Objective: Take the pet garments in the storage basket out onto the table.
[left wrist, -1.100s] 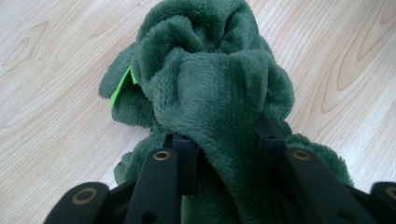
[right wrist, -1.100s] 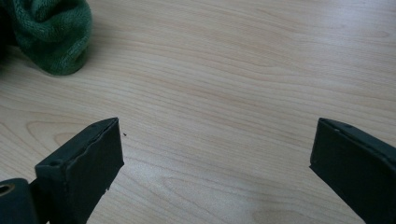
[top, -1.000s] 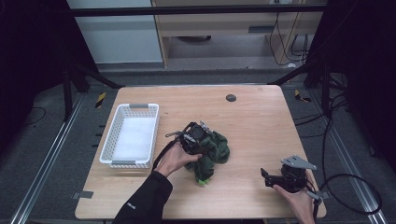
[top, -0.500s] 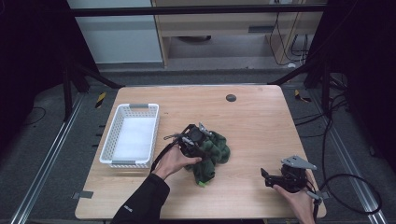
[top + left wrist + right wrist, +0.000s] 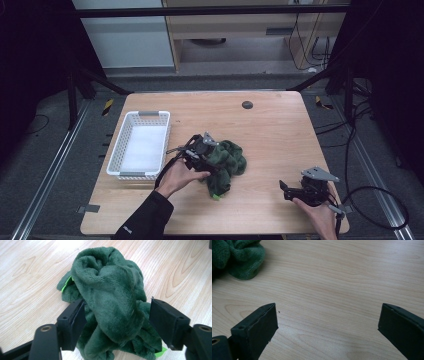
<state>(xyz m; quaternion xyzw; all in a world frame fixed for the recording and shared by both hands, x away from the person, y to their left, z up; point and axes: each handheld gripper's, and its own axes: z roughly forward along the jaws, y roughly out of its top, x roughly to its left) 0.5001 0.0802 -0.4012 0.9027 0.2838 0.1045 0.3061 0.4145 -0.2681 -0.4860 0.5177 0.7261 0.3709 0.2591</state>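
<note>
A crumpled dark green fleece cloth (image 5: 231, 159) lies at the middle of the wooden table (image 5: 272, 137). My left gripper (image 5: 210, 159) reaches into it from the left, held by a hand in a dark sleeve. In the left gripper view the cloth (image 5: 110, 290) bulges up between the open jaws of that gripper (image 5: 117, 322); the left jaw presses the fleece and the right jaw stands just off it. Small bright green tags show at the cloth's edges. My right gripper (image 5: 286, 191) rests near the front right of the table, open (image 5: 327, 322) over bare wood, with a fold of the cloth (image 5: 239, 257) far off.
A white plastic basket (image 5: 166, 145) stands at the table's left, beside the left hand. A small black disc (image 5: 247, 104) sits near the far edge. Cables trail from both grippers, and dark floor and frame rails surround the table.
The left hand and gripper have shifted slightly against the cloth, nudging its folds. The right gripper has not moved.
</note>
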